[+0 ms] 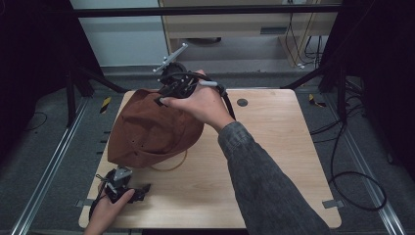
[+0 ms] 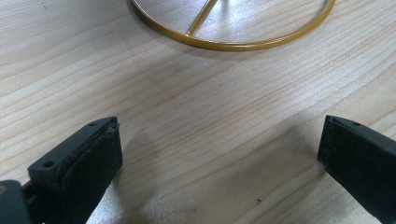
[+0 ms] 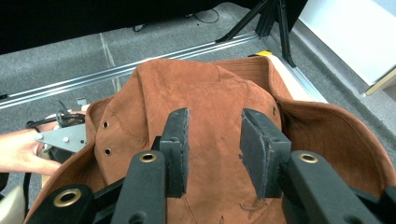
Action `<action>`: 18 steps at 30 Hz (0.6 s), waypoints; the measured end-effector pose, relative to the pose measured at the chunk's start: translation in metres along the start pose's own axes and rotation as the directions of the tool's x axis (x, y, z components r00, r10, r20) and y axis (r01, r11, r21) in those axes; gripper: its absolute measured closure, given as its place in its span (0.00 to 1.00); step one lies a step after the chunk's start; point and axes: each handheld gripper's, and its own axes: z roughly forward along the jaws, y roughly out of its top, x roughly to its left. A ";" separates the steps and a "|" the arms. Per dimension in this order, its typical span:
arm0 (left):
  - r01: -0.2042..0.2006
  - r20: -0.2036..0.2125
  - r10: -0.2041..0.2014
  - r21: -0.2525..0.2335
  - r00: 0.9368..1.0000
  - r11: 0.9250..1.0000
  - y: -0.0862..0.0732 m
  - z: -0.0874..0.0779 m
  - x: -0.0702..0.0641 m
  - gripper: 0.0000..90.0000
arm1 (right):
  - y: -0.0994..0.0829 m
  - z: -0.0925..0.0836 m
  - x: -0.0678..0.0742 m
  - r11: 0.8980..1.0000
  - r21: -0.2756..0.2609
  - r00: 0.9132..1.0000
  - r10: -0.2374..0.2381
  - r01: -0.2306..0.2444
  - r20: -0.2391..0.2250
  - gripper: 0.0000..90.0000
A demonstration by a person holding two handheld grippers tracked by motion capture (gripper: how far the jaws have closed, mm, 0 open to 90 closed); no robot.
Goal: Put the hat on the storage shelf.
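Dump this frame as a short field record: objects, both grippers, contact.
surface: wooden table
object 1: brown suede hat, left half of table
object 2: gold wire ring, partly under the hat's near edge
right gripper: over the hat's far side, jaws a little apart above the crown; grip on the fabric cannot be told
left gripper: near left corner of table, jaws wide apart, holding nothing
left gripper to ring: apart, bare wood between
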 end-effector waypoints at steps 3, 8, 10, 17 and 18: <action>-0.018 0.010 0.018 0.005 1.000 1.000 -0.001 -0.002 0.000 0.00 | -0.002 -0.005 -0.002 1.000 -0.007 1.000 0.006 -0.006 0.004 0.69; -0.017 0.026 0.017 0.002 1.000 1.000 -0.004 -0.004 -0.003 0.00 | -0.005 -0.017 -0.004 1.000 -0.021 1.000 0.009 -0.008 0.017 0.67; -0.017 0.025 0.017 0.004 1.000 1.000 -0.005 -0.004 -0.003 0.00 | -0.007 -0.022 -0.005 1.000 -0.027 1.000 0.010 -0.009 0.025 0.67; -0.031 0.031 0.031 0.010 0.999 0.999 -0.008 -0.008 -0.005 0.00 | -0.025 -0.045 -0.015 0.998 -0.052 0.997 0.038 -0.035 0.060 0.64; -0.031 0.032 0.031 0.009 0.999 0.999 -0.009 -0.009 -0.005 0.00 | -0.029 -0.049 -0.018 0.997 -0.056 0.996 0.049 -0.045 0.071 0.63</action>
